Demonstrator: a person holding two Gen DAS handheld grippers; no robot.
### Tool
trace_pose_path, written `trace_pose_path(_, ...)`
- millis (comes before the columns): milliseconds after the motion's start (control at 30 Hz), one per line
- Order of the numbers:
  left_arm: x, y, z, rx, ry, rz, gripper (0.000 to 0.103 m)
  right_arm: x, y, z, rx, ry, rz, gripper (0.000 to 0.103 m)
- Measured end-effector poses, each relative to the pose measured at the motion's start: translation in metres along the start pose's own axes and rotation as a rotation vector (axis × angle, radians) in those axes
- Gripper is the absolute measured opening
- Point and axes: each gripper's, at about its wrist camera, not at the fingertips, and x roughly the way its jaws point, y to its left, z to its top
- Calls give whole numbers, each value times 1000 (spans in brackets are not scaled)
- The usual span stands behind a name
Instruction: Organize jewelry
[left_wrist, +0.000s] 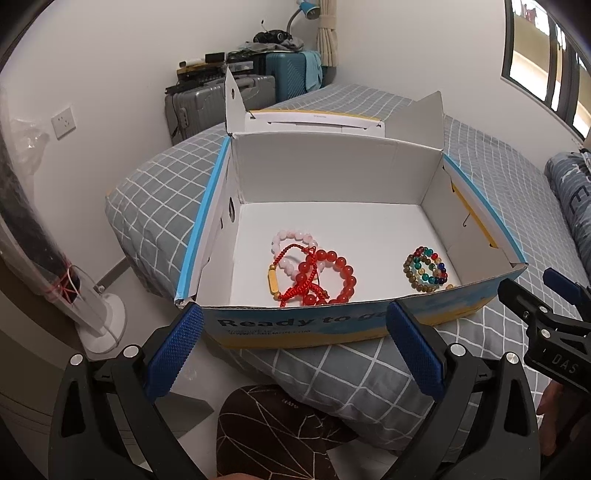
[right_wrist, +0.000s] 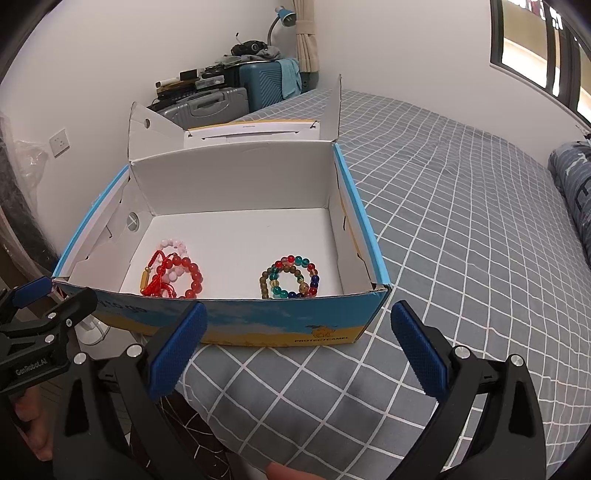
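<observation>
- While I hold both grippers short of the box (left_wrist: 295, 325), left gripper (left_wrist: 293, 347) gapes wide, empty.
- Right gripper (right_wrist: 295, 347) likewise.
- Red bracelets (left_wrist: 314, 275) and multicolored bracelets (left_wrist: 428, 269) lie apart inside.

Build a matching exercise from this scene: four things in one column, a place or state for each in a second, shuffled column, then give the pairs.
Things
1. red bead bracelet
2. multicoloured bead bracelet
3. left hand-held gripper
4. shoe box

Places or states
A. in the box, toward its right side
B. open, holding nothing
C. on the checked bedspread, lid flipped back
D. in the box's left half, tangled with a red cord bracelet

Pairs: 1-D, 2-A, 3-B, 4-C
</observation>
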Motion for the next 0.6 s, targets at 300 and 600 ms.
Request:
trace_pose_path(300,-2,-1,1,3,-7,-4,97,1,0,1,2,0,-2,95)
trace_pose_path(600,-3,-5,0,22,-14,-31,97,0,2,2,6,2,-1,95)
